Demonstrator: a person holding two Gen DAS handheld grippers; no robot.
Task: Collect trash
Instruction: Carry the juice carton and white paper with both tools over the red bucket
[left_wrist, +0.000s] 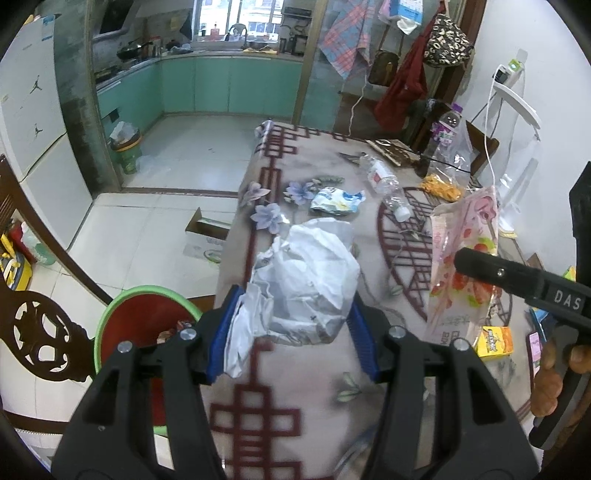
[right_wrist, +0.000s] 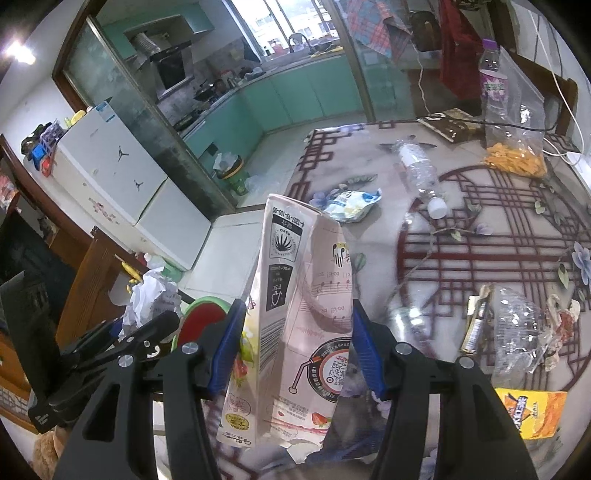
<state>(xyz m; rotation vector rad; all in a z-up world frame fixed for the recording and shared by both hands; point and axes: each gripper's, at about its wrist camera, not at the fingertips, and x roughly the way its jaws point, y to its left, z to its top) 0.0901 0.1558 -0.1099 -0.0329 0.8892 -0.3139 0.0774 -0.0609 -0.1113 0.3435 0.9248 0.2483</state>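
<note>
My left gripper (left_wrist: 291, 317) is shut on a crumpled white plastic bag (left_wrist: 310, 273), its blue pads pressing both sides, above the near end of the patterned table (left_wrist: 317, 406). A green-rimmed red bin (left_wrist: 147, 317) stands just left of it, below the table edge. My right gripper (right_wrist: 297, 332) is shut on a flattened pink drink carton (right_wrist: 295, 314) that stands upright between the pads. The same carton (left_wrist: 461, 266) shows to the right in the left wrist view. In the right wrist view the bin (right_wrist: 205, 314) lies to the left, past the white bag (right_wrist: 151, 299).
On the table lie an empty clear bottle (right_wrist: 421, 170), a blue-white wrapper (right_wrist: 351, 205), clear plastic packaging (right_wrist: 517, 332), a yellow box (right_wrist: 532, 413) and a bag of orange snacks (right_wrist: 517, 155). A dark carved chair (left_wrist: 40, 325) stands left of the bin. A cardboard box (left_wrist: 207, 236) is on the floor.
</note>
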